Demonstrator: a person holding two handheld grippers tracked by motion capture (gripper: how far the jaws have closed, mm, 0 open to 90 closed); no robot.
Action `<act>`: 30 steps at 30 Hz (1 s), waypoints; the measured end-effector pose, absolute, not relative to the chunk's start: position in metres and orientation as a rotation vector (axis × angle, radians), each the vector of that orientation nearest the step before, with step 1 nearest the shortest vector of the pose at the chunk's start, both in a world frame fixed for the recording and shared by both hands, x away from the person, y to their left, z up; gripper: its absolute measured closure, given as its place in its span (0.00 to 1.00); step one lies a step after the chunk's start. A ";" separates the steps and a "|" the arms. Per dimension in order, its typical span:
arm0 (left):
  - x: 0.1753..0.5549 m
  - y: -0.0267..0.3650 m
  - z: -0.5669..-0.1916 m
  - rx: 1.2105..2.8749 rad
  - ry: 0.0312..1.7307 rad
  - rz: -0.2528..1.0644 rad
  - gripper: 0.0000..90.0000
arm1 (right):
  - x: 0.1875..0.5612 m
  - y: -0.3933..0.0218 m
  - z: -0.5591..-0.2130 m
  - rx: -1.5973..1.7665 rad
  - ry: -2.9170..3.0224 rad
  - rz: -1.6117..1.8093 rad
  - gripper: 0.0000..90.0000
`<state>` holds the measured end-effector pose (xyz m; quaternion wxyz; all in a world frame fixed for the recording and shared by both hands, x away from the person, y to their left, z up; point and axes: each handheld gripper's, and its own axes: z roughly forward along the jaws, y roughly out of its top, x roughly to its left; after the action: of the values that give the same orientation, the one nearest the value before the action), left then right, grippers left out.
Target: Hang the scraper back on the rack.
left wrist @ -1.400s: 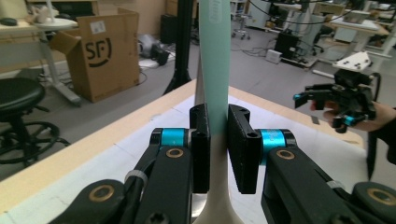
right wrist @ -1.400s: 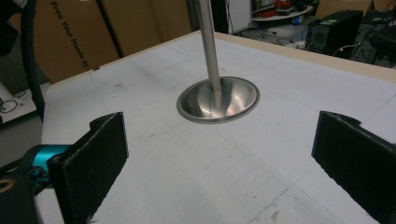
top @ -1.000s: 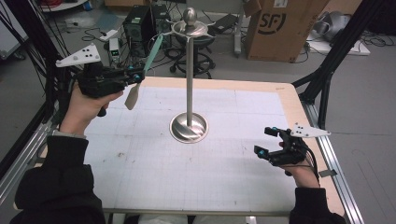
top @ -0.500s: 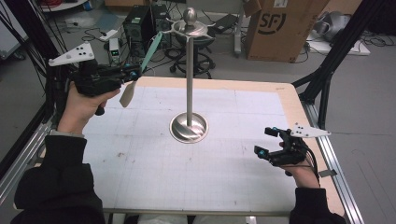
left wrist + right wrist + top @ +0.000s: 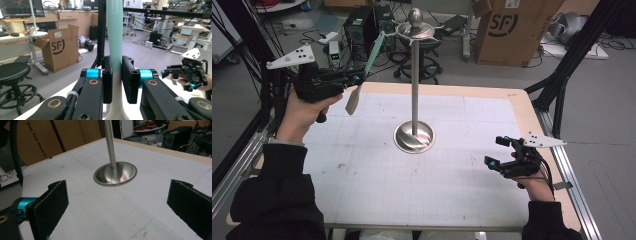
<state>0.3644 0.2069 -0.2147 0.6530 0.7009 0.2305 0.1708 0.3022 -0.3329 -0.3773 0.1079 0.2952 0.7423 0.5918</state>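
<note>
A: Has anything shifted in the last second?

B: Hardly. Your left tool (image 5: 357, 80) is staying put, still raised over the table's (image 5: 362, 190) far left corner, and its jaws are still clamping the spatula (image 5: 373, 52) where the green handle meets the pale blade. You seem to be pausing before the hang, not releasing.

A: Where is the spatula sitting against the stand (image 5: 414, 90)?

B: It's leaning with the blade down and the handle tip up. The tip is ending near the left rim of the stand's top disc, not touching it.

A: And your other hand?

B: Your right tool (image 5: 497, 152) is idling low at the table's right side with its jaws wide and empty, well apart from the stand's base.
</note>
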 end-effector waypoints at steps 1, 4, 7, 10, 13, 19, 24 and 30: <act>0.365 0.207 -0.215 1.584 0.528 0.384 0.89 | 0.302 -0.333 -0.377 0.868 2.182 1.745 0.03; 0.366 0.206 -0.215 1.574 0.520 0.370 0.89 | 0.302 -0.334 -0.377 0.873 2.183 1.746 0.03; 0.367 0.203 -0.216 1.588 0.518 0.369 0.89 | 0.302 -0.334 -0.377 0.874 2.179 1.746 0.03; 0.368 0.202 -0.218 1.592 0.521 0.363 0.89 | 0.302 -0.335 -0.377 0.875 2.180 1.744 0.03; 0.369 0.200 -0.221 1.592 0.523 0.358 0.89 | 0.302 -0.335 -0.377 0.875 2.178 1.745 0.03; 0.373 0.192 -0.225 1.597 0.527 0.347 0.88 | 0.302 -0.335 -0.377 0.875 2.178 1.743 0.03; 0.377 0.182 -0.228 1.602 0.544 0.340 0.88 | 0.302 -0.335 -0.377 0.876 2.179 1.744 0.03; 0.380 0.174 -0.230 1.603 0.553 0.334 0.88 | 0.302 -0.335 -0.377 0.875 2.179 1.746 0.03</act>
<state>0.3805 0.1743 -0.2297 0.6492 0.7055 0.2432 0.1468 0.3020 -0.3348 -0.3771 0.1076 0.2974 0.7403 0.5932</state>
